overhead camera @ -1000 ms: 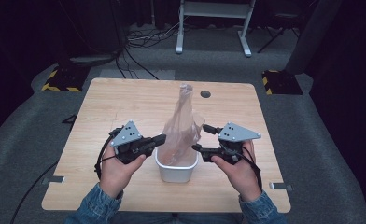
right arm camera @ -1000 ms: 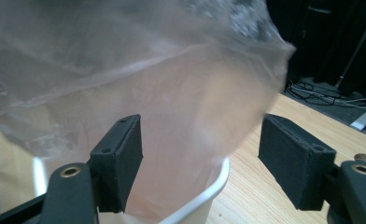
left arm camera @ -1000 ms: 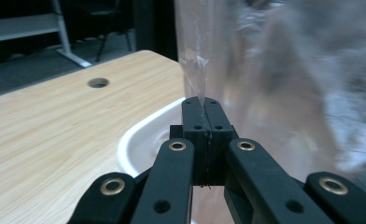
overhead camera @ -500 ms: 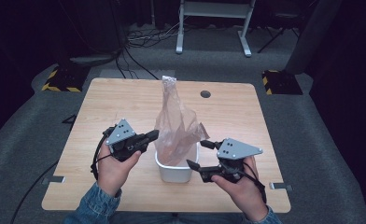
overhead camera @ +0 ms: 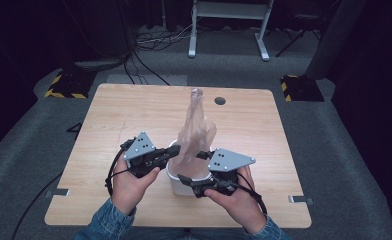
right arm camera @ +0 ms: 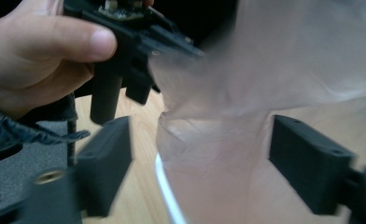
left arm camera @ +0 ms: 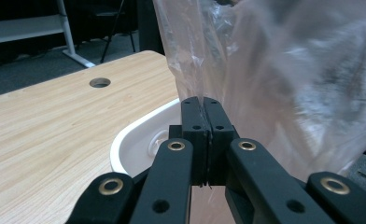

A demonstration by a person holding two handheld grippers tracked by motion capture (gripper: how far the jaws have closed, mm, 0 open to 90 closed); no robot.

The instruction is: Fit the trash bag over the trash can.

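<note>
A person at a wooden table [overhead camera: 124, 115] works 2 hand-held grippers around a clear plastic bag [overhead camera: 196, 131] that stands tall out of a white tub [overhead camera: 180, 184] near the table's front edge. The left gripper [overhead camera: 173, 151] is clamped tight on the bag's edge at the tub's rim. The right gripper [overhead camera: 186, 178], its jaws just closing but not yet touching, straddles the bag's lower part above the tub.
</note>
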